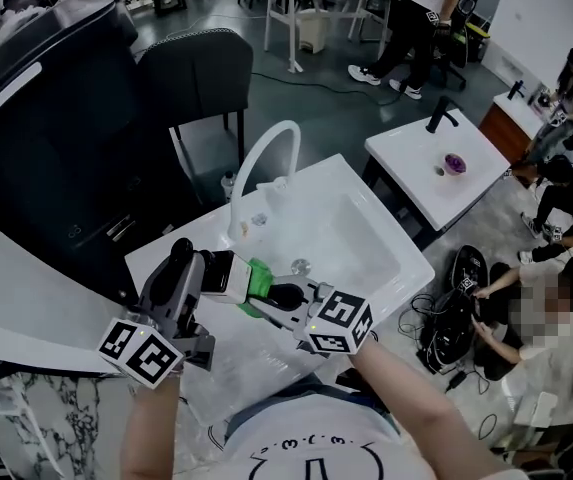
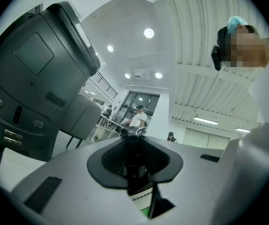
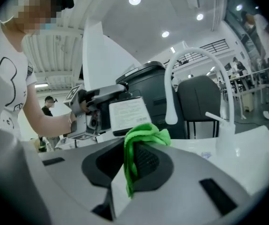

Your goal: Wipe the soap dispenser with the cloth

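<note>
the left tongs (image 1: 202,272) gripped the soap dispenser (image 1: 223,274) just beside the sink (image 1: 338,174). the right tongs (image 1: 274,293) pinched the green cloth (image 1: 259,280) touching it. its label was too small to read.

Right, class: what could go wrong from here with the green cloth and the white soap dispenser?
The white labelled soap dispenser lies sideways in the left gripper above the white sink unit; rubbing might twist it loose. The right gripper pinches only a fold of the green cloth, which could slip out.
</note>
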The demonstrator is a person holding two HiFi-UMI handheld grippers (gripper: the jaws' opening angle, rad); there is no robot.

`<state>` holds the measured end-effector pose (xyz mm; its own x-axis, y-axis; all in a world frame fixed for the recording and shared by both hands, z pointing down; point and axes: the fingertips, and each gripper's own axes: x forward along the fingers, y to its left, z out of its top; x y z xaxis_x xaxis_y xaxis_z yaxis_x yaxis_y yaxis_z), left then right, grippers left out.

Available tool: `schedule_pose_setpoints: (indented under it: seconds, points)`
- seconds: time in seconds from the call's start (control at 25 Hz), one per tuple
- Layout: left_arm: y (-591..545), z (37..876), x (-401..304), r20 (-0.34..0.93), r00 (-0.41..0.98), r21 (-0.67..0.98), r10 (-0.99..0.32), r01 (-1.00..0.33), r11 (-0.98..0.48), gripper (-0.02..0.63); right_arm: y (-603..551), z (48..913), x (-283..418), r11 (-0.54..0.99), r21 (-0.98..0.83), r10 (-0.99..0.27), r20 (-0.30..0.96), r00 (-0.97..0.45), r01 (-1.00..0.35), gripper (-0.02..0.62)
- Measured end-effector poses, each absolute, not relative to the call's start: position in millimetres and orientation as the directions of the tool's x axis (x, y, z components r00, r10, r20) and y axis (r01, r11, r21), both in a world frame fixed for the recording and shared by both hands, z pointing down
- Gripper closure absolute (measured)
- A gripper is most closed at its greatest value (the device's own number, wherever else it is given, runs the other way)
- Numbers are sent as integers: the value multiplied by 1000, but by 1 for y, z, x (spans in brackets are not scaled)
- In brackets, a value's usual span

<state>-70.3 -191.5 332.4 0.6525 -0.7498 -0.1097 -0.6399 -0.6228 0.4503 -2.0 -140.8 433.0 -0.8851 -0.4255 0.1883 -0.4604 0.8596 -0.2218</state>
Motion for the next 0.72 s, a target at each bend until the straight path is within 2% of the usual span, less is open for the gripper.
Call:
schedule_pose_setpoints:
  seconds: [0.24,0.32,0.44,0.52,0.72]
  points:
    - [-196,343,-72,-52,630,366,-775,-710,-601,517,-103,439,-20,935,-159,-270,260,-927,-318,546]
    - [-194,350,-69,-23,627,306,-779,-737,-603,517,-101,444,-16,935,-137,-272,311,-911,-326,546]
    - [-191,362,-61,33,617,186,-786,-776,-602,517,-110,441,-2,911,-75,-357,355,-864,-407,546]
    - [-187,370,-55,69,615,101,-785,-787,-608,517,-122,421,7,881,-61,-432,300,-851,-469,546]
    - [-173,388,-33,142,638,-79,-757,-755,-651,517,-145,346,23,816,-87,-571,35,-821,-571,546]
